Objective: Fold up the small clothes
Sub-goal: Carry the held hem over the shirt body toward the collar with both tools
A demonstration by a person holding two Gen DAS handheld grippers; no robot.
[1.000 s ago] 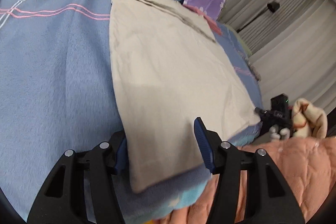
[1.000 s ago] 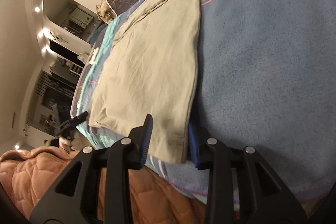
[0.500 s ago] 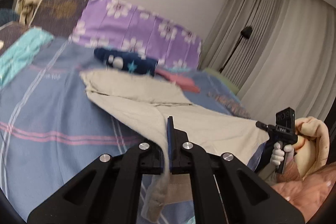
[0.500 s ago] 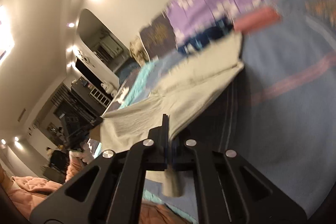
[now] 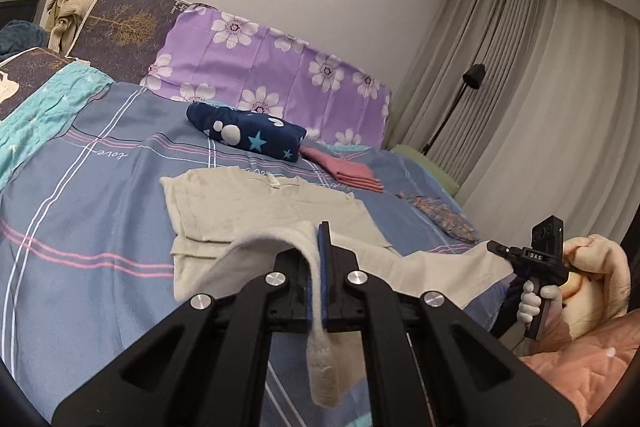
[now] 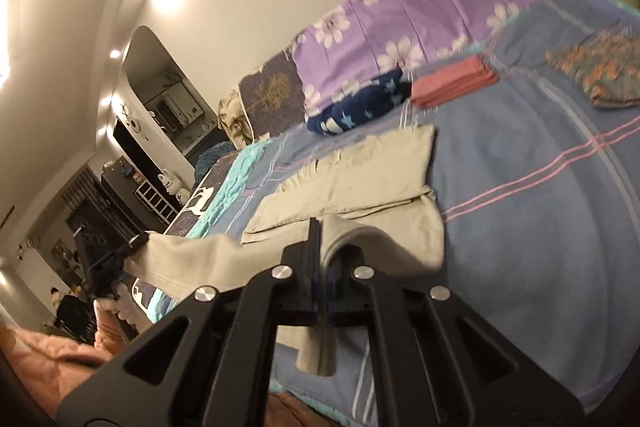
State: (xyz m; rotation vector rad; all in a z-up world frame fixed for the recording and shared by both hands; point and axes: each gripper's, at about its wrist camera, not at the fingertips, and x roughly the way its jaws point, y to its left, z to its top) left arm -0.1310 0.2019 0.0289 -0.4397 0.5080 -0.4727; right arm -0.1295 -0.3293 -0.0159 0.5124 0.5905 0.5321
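Note:
A beige garment [image 5: 256, 207] lies on the blue bed cover [image 5: 80, 211], its far end flat and its near hem lifted. My left gripper [image 5: 320, 239] is shut on one near corner of the hem, which hangs down between the fingers. My right gripper [image 6: 320, 239] is shut on the other near corner of the beige garment [image 6: 360, 183]. The hem stretches in the air between both grippers. The right gripper also shows in the left wrist view [image 5: 496, 247], and the left gripper shows in the right wrist view [image 6: 140, 239].
A navy star-print bundle [image 5: 248, 137], a folded pink cloth [image 5: 344, 171] and a floral cloth [image 5: 444, 215] lie at the far side of the bed, before purple flowered pillows [image 5: 272, 67]. A peach quilt [image 5: 580, 391] is near the front. Curtains [image 5: 540, 107] and a floor lamp [image 5: 472, 79] stand at right.
Both grippers closed on the garment's near corners and lifted the hem off the bed. The views tilted up from the cover toward the headboard.

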